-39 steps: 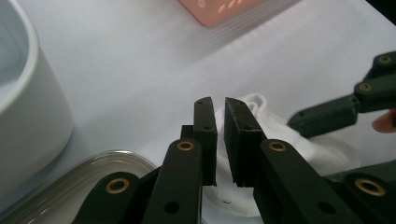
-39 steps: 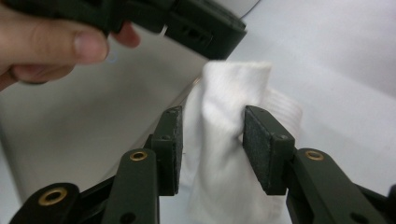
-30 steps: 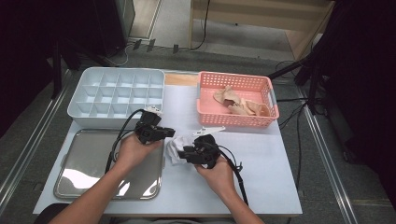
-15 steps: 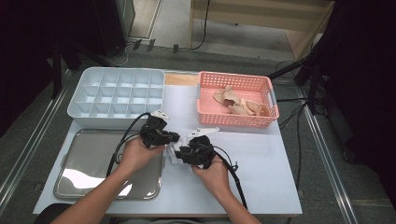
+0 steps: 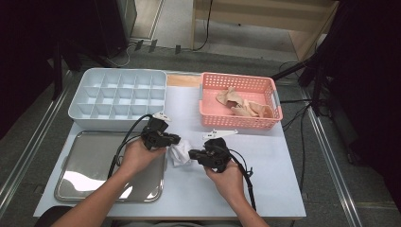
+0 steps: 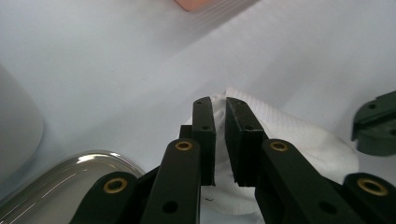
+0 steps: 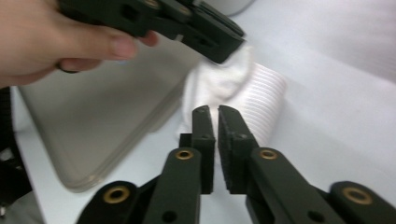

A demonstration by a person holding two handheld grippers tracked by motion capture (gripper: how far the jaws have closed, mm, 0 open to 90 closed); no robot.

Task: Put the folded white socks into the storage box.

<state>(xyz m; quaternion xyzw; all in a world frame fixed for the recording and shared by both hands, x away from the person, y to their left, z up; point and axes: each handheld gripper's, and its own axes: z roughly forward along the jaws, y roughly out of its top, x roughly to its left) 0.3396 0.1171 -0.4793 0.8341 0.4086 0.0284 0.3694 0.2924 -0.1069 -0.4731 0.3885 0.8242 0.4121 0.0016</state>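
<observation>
Both claws met over one white sock point(image 5: 180, 153) lying on the bench point(image 5: 265, 179) just beside the right edge of the steel tray point(image 5: 90, 165). On the left claw point(image 5: 177, 139), the jaws were closed on a fold at the sock's upper edge, the cloth pinched between them in the left gripper view point(image 6: 280, 135). As for the right claw point(image 5: 193, 154), its jaws had just been closing and stood nearly together at the sock's ribbed cuff point(image 7: 266, 100); whether cloth was caught between the pads could not be told, since the jaws themselves hid that spot. Hands and claws covered much of the sock from above.

Open bench lay to the right and toward the near edge. Behind stood one pale blue divided box point(image 5: 118, 97), its fifteen cells set in three rows of five, and one pink basket point(image 5: 239, 101) holding a heap of beige socks point(image 5: 243, 106) too tangled to count.
</observation>
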